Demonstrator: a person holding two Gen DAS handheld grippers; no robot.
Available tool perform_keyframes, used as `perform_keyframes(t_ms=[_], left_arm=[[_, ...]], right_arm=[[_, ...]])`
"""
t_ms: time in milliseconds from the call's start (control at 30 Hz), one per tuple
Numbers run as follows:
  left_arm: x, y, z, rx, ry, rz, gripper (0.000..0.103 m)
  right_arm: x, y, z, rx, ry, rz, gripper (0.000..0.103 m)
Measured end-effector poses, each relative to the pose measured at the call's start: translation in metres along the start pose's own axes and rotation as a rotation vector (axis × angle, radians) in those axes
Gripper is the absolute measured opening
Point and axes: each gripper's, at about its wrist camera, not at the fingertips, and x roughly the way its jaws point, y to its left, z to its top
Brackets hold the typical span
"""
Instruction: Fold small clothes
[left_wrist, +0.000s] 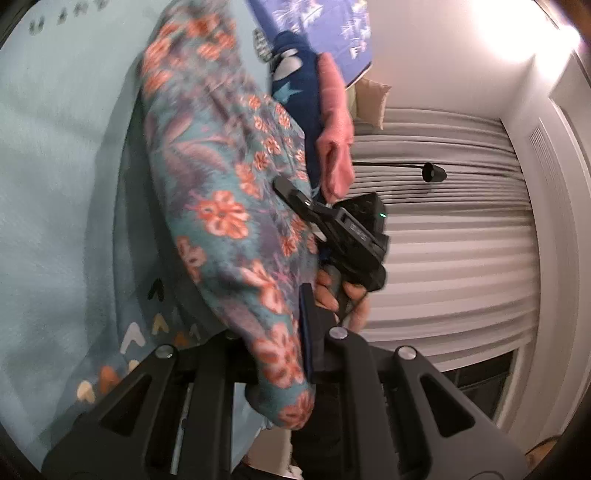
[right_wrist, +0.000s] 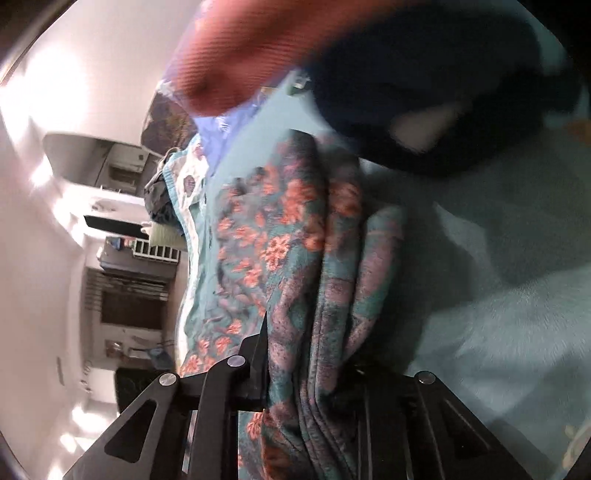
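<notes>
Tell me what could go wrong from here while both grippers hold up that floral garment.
1. The floral garment is bunched in both the left gripper and right gripper, so it may fold uneven.
2. The navy garment and pink garment lie close; a swing could drag them.
3. The right gripper pinches little cloth; it could slip.

My work surface a pale blue bedsheet (left_wrist: 55, 155), dark navy star-print garment (left_wrist: 291, 81) and coral pink ribbed cloth (left_wrist: 334, 122) lying on it
</notes>
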Motion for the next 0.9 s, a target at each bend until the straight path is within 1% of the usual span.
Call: perform_keyframes(t_ms=[33,133,200,300,400,467,533,633,667,733,767,800,867,900], left_arm=[[-0.005,-0.008,-0.001,0.026,-0.009,0.012,0.015],[-0.016,-0.027,-0.002,0.081,-0.033,0.018,0.015],[-0.025,-0.038,-0.001,0.097,-0.055,0.007,0.015],[-0.040,-0.065,0.005,0.140,-0.088,-0.008,0.015],[-0.055,-0.100,0.012,0.202,-0.110,-0.003,0.015],[-0.061,-0.122,0.018,0.235,-0.120,-0.006,0.015],[-0.065,-0.152,0.029,0.282,-0.126,-0.011,0.015],[-0.062,-0.199,0.050,0.356,-0.132,-0.016,0.015],[-0.059,-0.218,0.060,0.388,-0.136,-0.015,0.015],[-0.053,-0.249,0.076,0.443,-0.143,-0.025,0.015],[-0.046,-0.268,0.088,0.466,-0.145,-0.033,0.015],[-0.043,-0.277,0.095,0.478,-0.146,-0.038,0.015],[-0.022,-0.316,0.117,0.513,-0.156,-0.038,0.015],[-0.014,-0.328,0.121,0.521,-0.158,-0.036,0.015]], right_arm=[[-0.005,0.015,-0.002,-0.041,-0.009,-0.006,0.019],[-0.014,0.055,-0.003,-0.152,-0.019,-0.038,0.018],[-0.020,0.083,0.000,-0.212,-0.032,-0.049,0.018],[-0.028,0.116,0.005,-0.269,-0.045,-0.058,0.018],[-0.046,0.148,0.012,-0.327,-0.067,-0.061,0.018],[-0.064,0.173,0.021,-0.361,-0.093,-0.053,0.018],[-0.079,0.197,0.031,-0.397,-0.120,-0.058,0.018],[-0.111,0.231,0.052,-0.446,-0.157,-0.067,0.018],[-0.124,0.236,0.057,-0.454,-0.171,-0.072,0.018],[-0.152,0.261,0.076,-0.486,-0.212,-0.095,0.018],[-0.170,0.273,0.086,-0.511,-0.245,-0.107,0.018],[-0.180,0.281,0.095,-0.527,-0.266,-0.113,0.018],[-0.210,0.294,0.119,-0.547,-0.325,-0.129,0.018],[-0.220,0.299,0.130,-0.555,-0.348,-0.138,0.018]])
